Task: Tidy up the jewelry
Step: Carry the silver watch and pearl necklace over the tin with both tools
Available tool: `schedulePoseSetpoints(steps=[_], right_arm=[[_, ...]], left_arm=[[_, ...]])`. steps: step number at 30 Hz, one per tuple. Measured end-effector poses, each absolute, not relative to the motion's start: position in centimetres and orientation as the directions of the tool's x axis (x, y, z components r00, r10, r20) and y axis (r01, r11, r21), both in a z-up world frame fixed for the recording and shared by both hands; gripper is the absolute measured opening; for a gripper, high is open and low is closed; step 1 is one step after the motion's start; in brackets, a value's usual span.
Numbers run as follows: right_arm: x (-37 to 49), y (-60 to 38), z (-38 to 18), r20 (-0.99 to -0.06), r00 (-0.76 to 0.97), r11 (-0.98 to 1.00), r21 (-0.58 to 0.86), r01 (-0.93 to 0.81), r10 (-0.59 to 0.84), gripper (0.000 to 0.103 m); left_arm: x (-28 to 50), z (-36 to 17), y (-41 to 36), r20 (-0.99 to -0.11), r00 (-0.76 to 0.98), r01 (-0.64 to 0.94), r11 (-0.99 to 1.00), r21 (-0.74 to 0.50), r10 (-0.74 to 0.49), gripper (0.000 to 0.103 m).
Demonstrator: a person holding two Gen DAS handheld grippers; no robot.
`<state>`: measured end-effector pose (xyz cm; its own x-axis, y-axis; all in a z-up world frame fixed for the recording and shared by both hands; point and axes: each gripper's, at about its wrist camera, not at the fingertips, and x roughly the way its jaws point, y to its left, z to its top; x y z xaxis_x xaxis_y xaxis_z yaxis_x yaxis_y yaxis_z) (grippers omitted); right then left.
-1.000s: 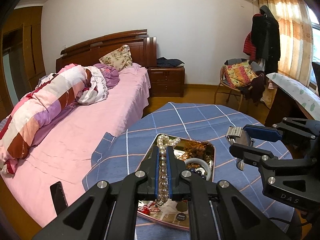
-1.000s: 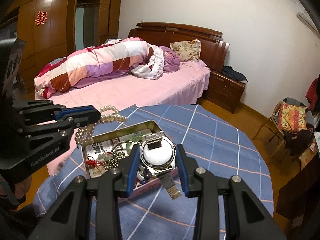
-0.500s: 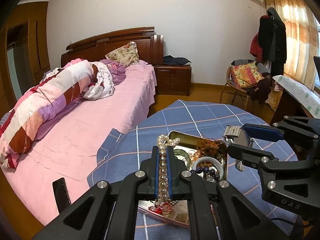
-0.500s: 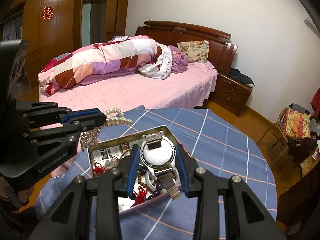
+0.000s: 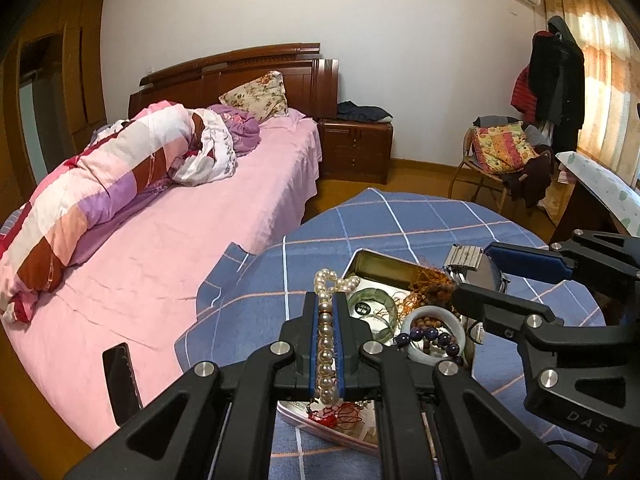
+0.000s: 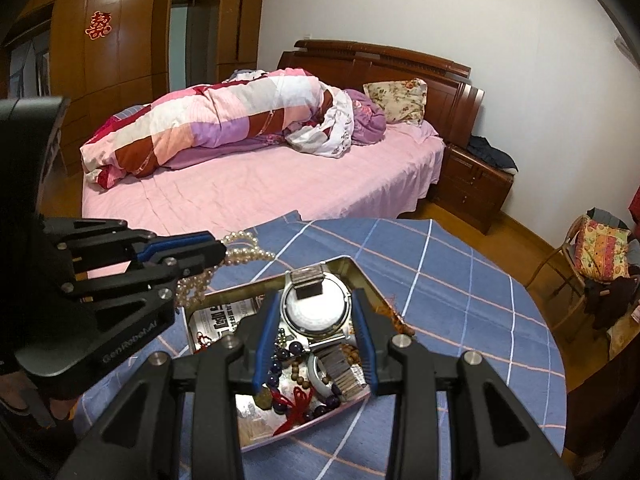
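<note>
**Pearls in my left, watch in my right, both over the tin**

My left gripper [image 5: 326, 300] is clenched on a pearl necklace [image 5: 325, 344]: the strand runs straight down the slot between the blue pads, a loop of beads sticks out past the tips and more hangs below. From my right-hand camera I can read "GenRobot.AI" moulded in pale letters on that gripper's black body.

My right gripper [image 6: 316, 300] grasps a metal wristwatch [image 6: 316, 310] by the sides of its round case, the back of the case facing the camera and the linked band hanging down toward me. On this gripper's side, seen from the left camera, the letters "DAS" show; anything after them is cut off.

Both grippers hang above an open metal tin [image 5: 370, 258] standing on the round table with the blue checked cloth [image 5: 400, 216]. In the tin lie a green bangle [image 5: 374, 312], a white bangle [image 5: 434, 320] with dark purple beads [image 5: 426, 334] across it, brown beads, an orange tangle of cord and a red knotted cord [image 6: 296, 404]. Printed paper lines the bottom; its large characters are too distorted for me to read.

On the wardrobe door [image 6: 116, 40] beyond the pink bed [image 6: 260, 184] is a red double-happiness paper cutting [image 6: 96, 26]
</note>
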<state>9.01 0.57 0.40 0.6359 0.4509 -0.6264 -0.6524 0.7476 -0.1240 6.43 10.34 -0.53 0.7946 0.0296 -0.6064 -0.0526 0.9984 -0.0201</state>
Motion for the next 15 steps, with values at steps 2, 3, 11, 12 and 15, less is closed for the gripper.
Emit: schedulePoseSetpoints(steps=[2,3,11,12,15], right_arm=[[9.2,0.7,0.1,-0.632,0.630,0.747,-0.119,-0.654,0.451,0.038],[9.2,0.8,0.0,-0.634,0.628,0.747,-0.117,-0.654,0.451,0.038],[9.8,1.3,-1.1,-0.647,0.609,0.747,-0.089,-0.659,0.460,0.038],[9.8,1.4,-1.3,-0.648,0.606,0.748,-0.084,-0.659,0.461,0.038],[10.2,1.3,-1.8,-0.659,0.595,0.749,-0.070,-0.659,0.461,0.038]], left_arm=[[6.5,-0.8,10.3,-0.612,0.790,-0.053,0.998,-0.019,0.030,0.005],[6.6,-1.0,10.2,-0.616,0.787,-0.053,0.998,-0.019,0.030,0.005],[7.2,-2.3,10.1,-0.642,0.766,-0.055,0.998,-0.017,0.031,0.006],[7.3,-2.5,10.1,-0.646,0.763,-0.056,0.998,-0.013,0.034,0.006],[7.5,-3.1,10.1,-0.657,0.753,-0.053,0.999,-0.008,0.035,0.006]])
